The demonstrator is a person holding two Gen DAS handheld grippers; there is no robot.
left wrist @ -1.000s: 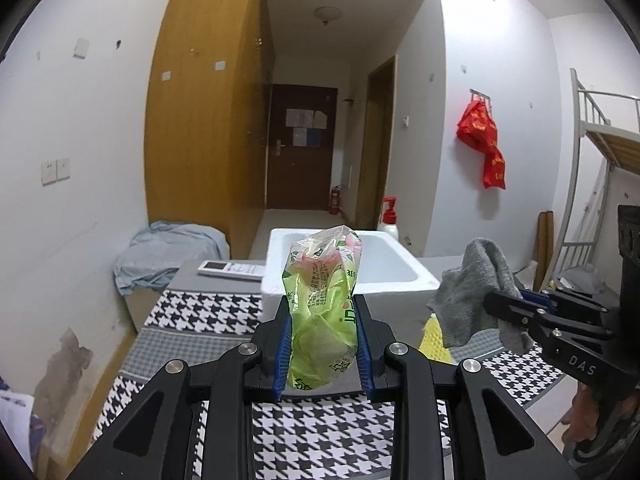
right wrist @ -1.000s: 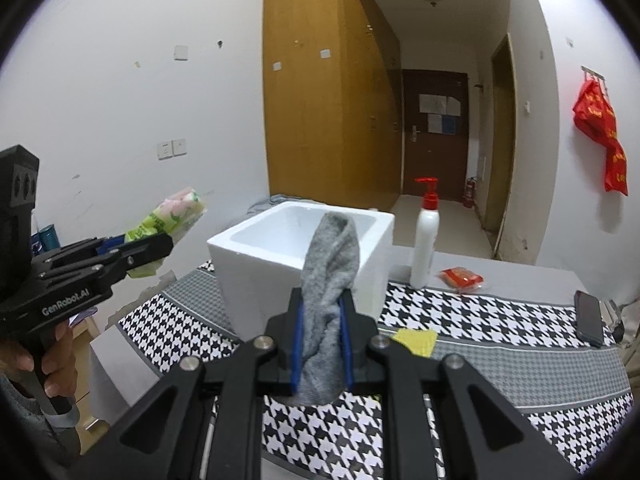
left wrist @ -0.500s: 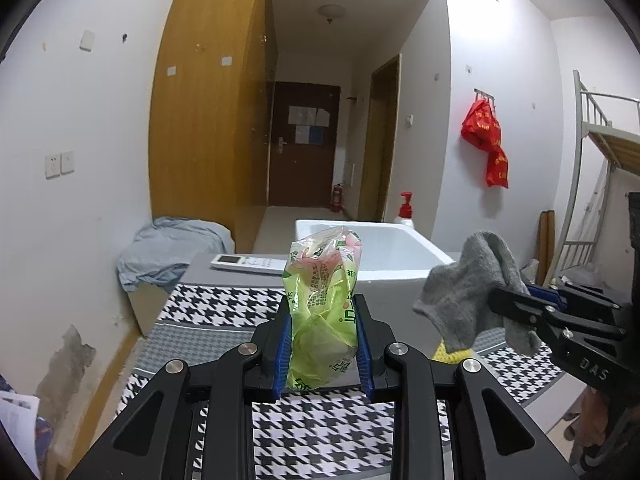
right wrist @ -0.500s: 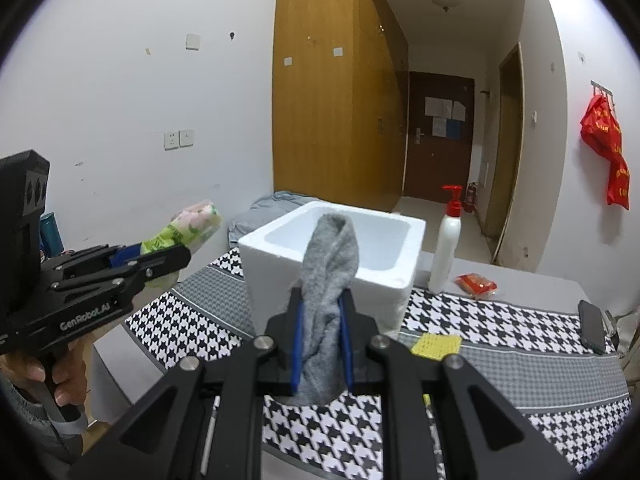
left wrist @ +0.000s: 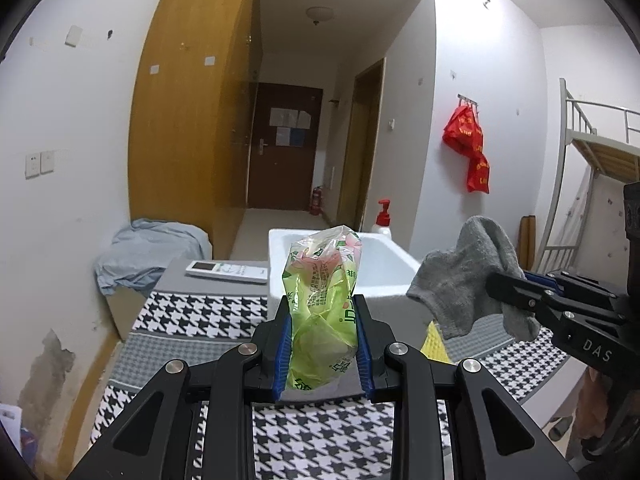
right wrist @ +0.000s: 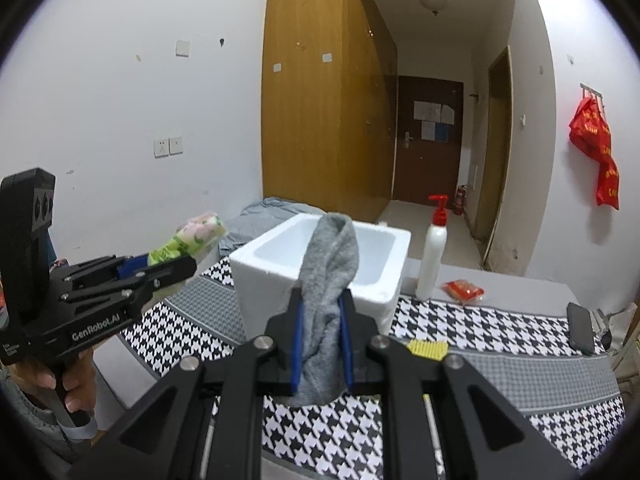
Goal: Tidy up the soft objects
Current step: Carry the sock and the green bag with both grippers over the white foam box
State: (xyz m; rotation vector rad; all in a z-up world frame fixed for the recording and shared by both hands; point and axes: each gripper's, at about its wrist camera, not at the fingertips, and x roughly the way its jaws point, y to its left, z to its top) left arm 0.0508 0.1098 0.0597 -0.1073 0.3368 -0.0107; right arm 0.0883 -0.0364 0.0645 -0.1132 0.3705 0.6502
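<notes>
The landmark is the white foam box (left wrist: 384, 272), an open, thick-walled tub standing on the counter (left wrist: 192, 320), which wears a black-and-white houndstooth cloth with grey bands.

The left tool (left wrist: 323, 340) is clamped on a green plastic packet (left wrist: 322, 304): its blue pads press both sides of the lower half. The packet is crinkled, translucent film, lime green below, with pink flower print and a looser, puffed top, and small printed text on its face. It stands upright between the pads, held in the air on the near side of the box; the packet's top overlaps the box's near wall in the left wrist view.

The right tool (right wrist: 322, 340) is closed on a grey sock (right wrist: 328, 300). The sock is soft, fuzzy knit, folded on itself; its upper part rises in a rounded hump above the pads and its lower end hangs out beneath them. From the left wrist view it droops in two lobes, to the right of the box's near corner and above the counter. In the right wrist view it sits in front of the box's near wall.

To the right of the box stands a white pump bottle (right wrist: 432, 260) with a red head, and just past it a small red wrapper (right wrist: 464, 291). A yellow sponge (right wrist: 427, 347) lies on the cloth near the box's front right corner. Left of the box, on the grey end of the counter, rests a white remote (left wrist: 226, 271). A dark phone (right wrist: 581, 328) lies far right of the box. A hand (right wrist: 64, 384) grips the left tool's handle.
</notes>
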